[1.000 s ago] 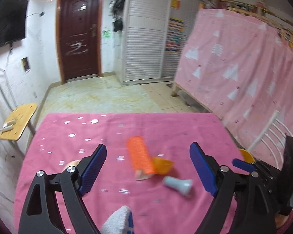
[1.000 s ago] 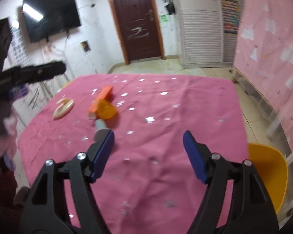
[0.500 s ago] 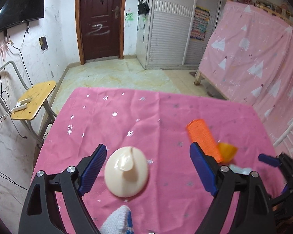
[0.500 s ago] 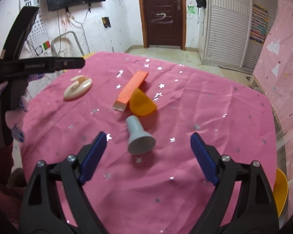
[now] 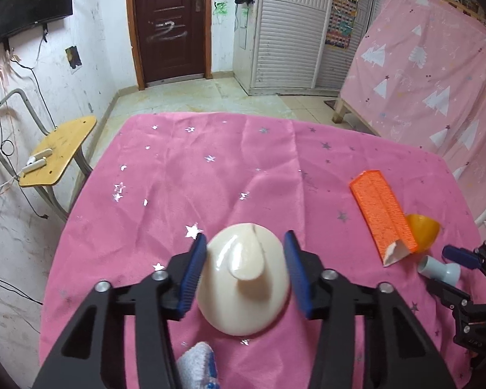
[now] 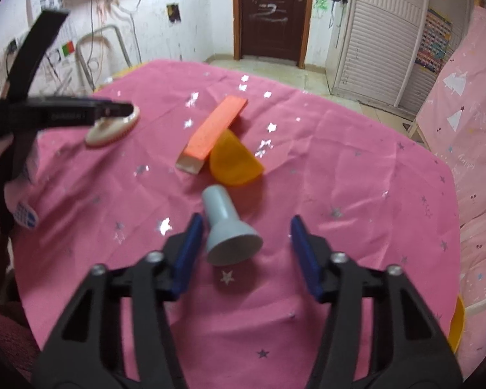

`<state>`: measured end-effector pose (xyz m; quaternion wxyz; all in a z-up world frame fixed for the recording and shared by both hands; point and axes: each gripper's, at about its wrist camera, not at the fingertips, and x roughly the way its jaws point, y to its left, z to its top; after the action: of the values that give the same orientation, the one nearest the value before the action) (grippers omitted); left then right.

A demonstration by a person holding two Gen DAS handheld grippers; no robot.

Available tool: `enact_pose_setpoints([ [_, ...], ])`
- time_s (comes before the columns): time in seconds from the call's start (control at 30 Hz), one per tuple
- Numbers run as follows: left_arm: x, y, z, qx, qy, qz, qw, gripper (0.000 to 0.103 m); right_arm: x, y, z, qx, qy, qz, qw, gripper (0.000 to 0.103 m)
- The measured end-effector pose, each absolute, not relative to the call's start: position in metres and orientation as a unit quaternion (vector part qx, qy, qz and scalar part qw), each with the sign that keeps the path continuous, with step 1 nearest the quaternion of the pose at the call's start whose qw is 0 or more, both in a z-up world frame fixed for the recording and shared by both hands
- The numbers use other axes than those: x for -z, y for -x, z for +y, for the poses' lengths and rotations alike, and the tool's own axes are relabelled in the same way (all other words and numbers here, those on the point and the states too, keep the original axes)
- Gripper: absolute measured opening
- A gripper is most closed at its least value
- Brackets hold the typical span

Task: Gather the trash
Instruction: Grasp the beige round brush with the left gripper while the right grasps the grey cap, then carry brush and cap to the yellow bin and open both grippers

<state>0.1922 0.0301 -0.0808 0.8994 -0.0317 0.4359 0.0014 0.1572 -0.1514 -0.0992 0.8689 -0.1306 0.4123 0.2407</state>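
A cream round lid-like piece [image 5: 244, 278] lies on the pink star-print tablecloth [image 5: 210, 178]. My left gripper [image 5: 244, 272] straddles it, its blue pads close on both sides; the piece rests on the cloth. It also shows in the right wrist view [image 6: 113, 128]. A grey funnel-shaped piece [image 6: 228, 230] lies on its side between the open jaws of my right gripper [image 6: 246, 253], nearer the left pad. An orange box [image 6: 212, 133] and an orange half-dome [image 6: 235, 160] lie just beyond it.
A yellow wooden chair [image 5: 56, 149] stands off the table's left edge. A pink curtain-covered bed frame [image 5: 437, 74] runs along the right. A yellow bin rim [image 6: 455, 324] shows below the table's right edge. A dark door [image 5: 170, 22] is at the back.
My left gripper swung left from the orange box to the cream piece and narrowed around it. My right gripper moved forward over the grey funnel piece and narrowed.
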Motion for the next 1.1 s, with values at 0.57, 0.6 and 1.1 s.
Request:
enact_pose_setpoints([
  [0.57,0.059,-0.173,0.021,-0.007,0.011,0.399,0.917,0.012,0.084,-0.152,-0.170,-0.241,0.095,0.388,0.884,0.031],
  [0.6,0.055,-0.170,0.020,-0.007,0.010,0.395,0.919,0.012,0.083,-0.151,-0.173,-0.242,0.091,0.386,0.886,0.031],
  [1.1,0.051,-0.179,0.024,-0.004,0.015,0.425,0.905,0.013,0.077,-0.145,-0.203,-0.238,0.061,0.370,0.896,0.031],
])
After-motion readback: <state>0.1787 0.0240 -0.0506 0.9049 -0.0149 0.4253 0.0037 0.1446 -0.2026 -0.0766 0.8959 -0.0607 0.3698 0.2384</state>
